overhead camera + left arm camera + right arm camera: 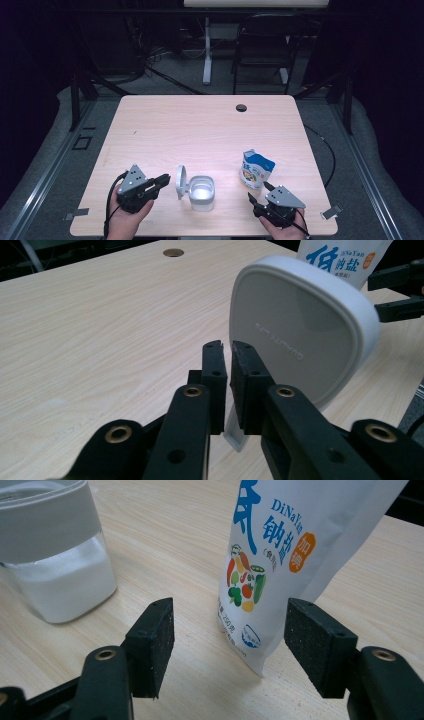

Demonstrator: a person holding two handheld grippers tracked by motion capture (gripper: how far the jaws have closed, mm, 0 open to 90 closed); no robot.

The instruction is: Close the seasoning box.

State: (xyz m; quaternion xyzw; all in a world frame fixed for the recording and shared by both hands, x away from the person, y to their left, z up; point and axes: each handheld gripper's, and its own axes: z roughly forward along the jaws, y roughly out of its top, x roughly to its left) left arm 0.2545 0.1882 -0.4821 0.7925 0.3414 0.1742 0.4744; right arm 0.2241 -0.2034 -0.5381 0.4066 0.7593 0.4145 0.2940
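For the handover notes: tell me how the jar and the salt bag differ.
The jar is a stiff clear box with a grey band, holding white powder; the bag is a soft white and blue printed pouch. The jar's lid is flipped up beside it; the bag's top is torn open. The jar is squat, the bag taller. Both stand upright on the table.

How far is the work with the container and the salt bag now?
Done: the container stands with its lid flipped open, white grains inside. In hand: the left gripper, jaws nearly together, sits just beside the lid; the right gripper faces the salt bag, jaws open. Left: gripping the bag, probably pouring.
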